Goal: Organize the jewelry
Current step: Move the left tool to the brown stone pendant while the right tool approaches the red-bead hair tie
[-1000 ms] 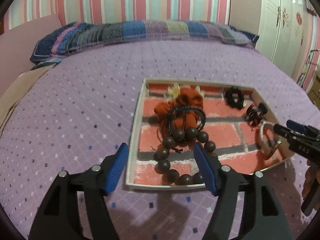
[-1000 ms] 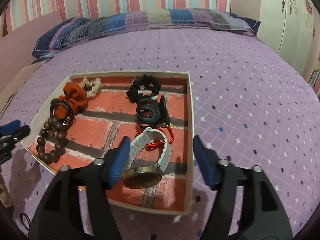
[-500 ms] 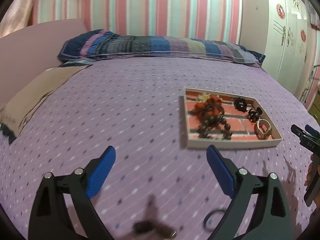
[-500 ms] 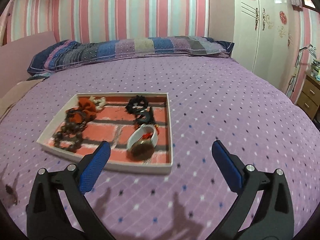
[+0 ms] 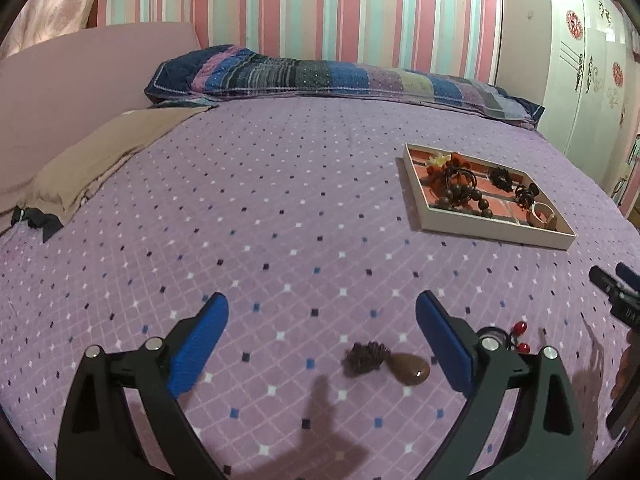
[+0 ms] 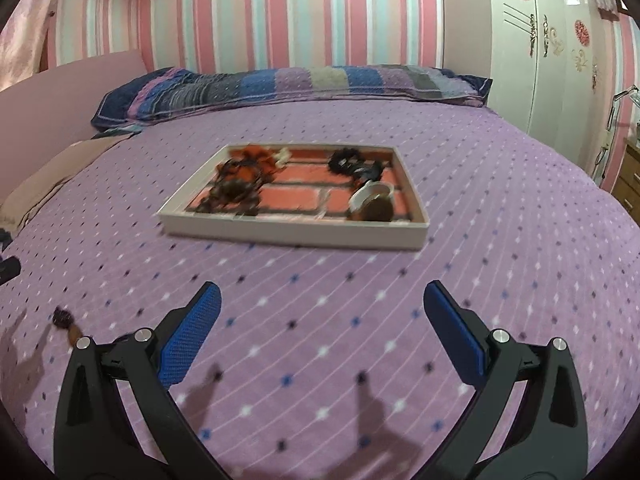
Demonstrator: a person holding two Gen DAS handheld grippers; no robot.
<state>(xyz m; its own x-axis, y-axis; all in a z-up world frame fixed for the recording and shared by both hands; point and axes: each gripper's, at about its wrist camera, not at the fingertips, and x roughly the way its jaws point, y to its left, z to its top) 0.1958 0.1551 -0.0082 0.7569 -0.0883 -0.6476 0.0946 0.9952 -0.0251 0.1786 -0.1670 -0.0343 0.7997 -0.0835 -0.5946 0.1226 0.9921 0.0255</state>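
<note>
A white tray (image 5: 492, 232) with a brick-pattern floor sits on the purple bedspread and holds a wooden bead bracelet (image 5: 464, 196), an orange scrunchie (image 5: 454, 162), black hair ties (image 5: 501, 178) and a watch (image 5: 544, 216). It also shows in the right wrist view (image 6: 296, 234), blurred. A brown pendant with a dark tassel (image 5: 386, 362) lies on the bed between my left gripper's fingers, near the right one. A red-beaded piece (image 5: 516, 338) peeks from behind that finger. My left gripper (image 5: 322, 344) is open and empty. My right gripper (image 6: 322, 338) is open and empty, well short of the tray.
A long striped pillow (image 5: 340, 76) lies along the head of the bed. A tan cloth (image 5: 104, 152) lies at the left edge. A white wardrobe (image 6: 560, 52) stands to the right. The pendant also shows at the far left of the right wrist view (image 6: 66, 322).
Both grippers have pulled back and away from the tray, which now sits farther off. The pendant and red-beaded piece have come into the left wrist view. Both stay open.
</note>
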